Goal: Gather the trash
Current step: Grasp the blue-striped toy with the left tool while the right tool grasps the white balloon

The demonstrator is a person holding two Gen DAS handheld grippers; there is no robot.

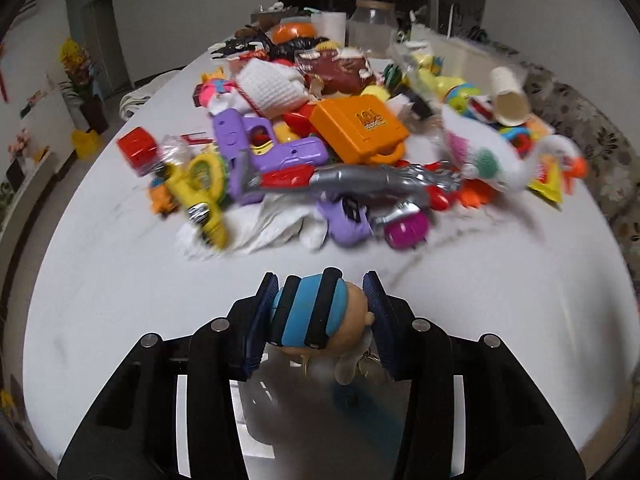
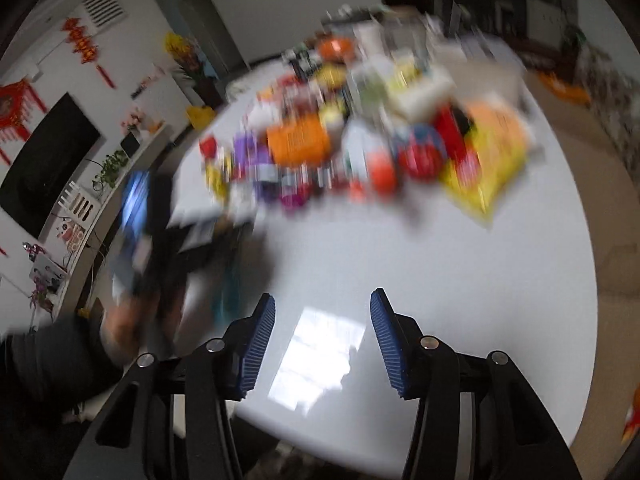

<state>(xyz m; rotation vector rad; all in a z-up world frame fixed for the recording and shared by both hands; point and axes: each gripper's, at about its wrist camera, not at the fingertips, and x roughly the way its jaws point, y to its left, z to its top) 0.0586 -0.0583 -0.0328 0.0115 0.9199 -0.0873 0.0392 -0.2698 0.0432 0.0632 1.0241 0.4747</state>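
Observation:
My left gripper [image 1: 322, 284] is shut on a small doll [image 1: 316, 312] with a blue-and-black striped cap and a tan head, held just above the white table [image 1: 120, 280]. Trash lies mixed into the toy pile beyond it: crumpled white tissue [image 1: 276, 228], a paper cup [image 1: 508, 96] on its side and a yellow snack wrapper [image 1: 546, 180]. In the right wrist view, which is badly blurred, my right gripper [image 2: 323, 298] stands open over bare table with nothing between its fingers. A yellow bag [image 2: 488, 160] lies at the pile's right side.
Toys crowd the table's middle: an orange case [image 1: 360, 124], a purple toy gun [image 1: 264, 148], a silver toy [image 1: 368, 184], a white plush swan [image 1: 492, 160]. A clear jar [image 1: 372, 24] stands at the back. A person's hand with the other gripper [image 2: 148, 240] blurs at the left.

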